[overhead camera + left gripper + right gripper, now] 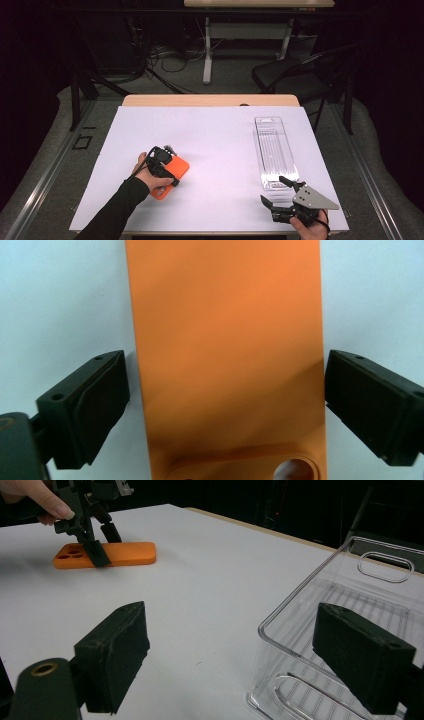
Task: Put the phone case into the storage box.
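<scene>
Straddling the orange phone case (227, 355) for a clean pickup.
Our right gripper (280, 192) waits with jaws apart by the clear tray (274, 150) near the tabletop's right edge; farther left, our left gripper (167, 159) stands apart around the case, so we centre it, then squeeze its long sides.

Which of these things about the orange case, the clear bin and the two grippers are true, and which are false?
1. The orange case lies flat on the white table. True.
2. The case sits inside the clear bin. False: it lies on the table, far from the bin.
3. The left gripper has one finger on each side of the case. True.
4. The right gripper holds the bin. False: its fingers stand open, beside the bin's near end, with nothing held.
5. The bin has nothing in it. True.
</scene>
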Tool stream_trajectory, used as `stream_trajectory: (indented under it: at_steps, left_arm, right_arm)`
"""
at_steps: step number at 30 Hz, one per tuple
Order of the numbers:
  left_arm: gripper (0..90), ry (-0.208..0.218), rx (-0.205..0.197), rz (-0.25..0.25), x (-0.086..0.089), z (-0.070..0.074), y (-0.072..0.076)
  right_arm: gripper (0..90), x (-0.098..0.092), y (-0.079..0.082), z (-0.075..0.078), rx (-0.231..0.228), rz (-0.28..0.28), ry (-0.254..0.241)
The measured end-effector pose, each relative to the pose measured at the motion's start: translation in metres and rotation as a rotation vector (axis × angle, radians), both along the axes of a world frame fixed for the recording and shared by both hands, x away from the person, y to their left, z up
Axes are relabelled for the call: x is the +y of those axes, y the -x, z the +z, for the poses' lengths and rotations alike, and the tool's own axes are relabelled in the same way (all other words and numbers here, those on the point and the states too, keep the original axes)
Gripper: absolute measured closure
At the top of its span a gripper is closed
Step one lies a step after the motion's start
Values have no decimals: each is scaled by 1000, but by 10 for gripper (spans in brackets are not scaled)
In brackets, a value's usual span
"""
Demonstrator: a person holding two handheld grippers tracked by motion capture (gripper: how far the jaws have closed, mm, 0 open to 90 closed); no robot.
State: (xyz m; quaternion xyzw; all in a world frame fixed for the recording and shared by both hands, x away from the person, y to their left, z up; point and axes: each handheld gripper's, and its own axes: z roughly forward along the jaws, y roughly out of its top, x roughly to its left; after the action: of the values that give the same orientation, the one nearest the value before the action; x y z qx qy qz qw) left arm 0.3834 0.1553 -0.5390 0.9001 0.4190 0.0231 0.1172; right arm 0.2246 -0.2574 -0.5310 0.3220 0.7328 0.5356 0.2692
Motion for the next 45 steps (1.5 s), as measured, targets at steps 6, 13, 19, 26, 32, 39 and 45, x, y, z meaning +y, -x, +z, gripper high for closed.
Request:
stream_trajectory:
  at_steps: [6, 13, 19, 26, 32, 39, 45]
  left_arm:
    - [71, -23, -1, -3, -2, 0, 0]
    - [73, -36, 10, 6, -5, 0, -2]
    - [74, -42, 14, 12, -5, 0, -2]
    - [102, -52, 23, 15, -7, 2, -3]
    - [132, -52, 27, 16, -7, 3, -3]
    - [149, -57, 33, 28, -8, 3, -3]
    - [152, -61, 38, 33, -8, 4, -4]
  right_arm:
    - [141, 0, 0, 0, -1, 1, 1]
    - [141, 0, 0, 0, -1, 1, 2]
    - [141, 0, 0, 0, 0, 2, 1]
    - [141, 0, 0, 0, 2, 3, 0]
    - [141, 0, 0, 0, 2, 3, 1]
    - [141, 0, 0, 0, 1, 4, 2]
    - [141, 0, 0, 0, 2, 4, 1]
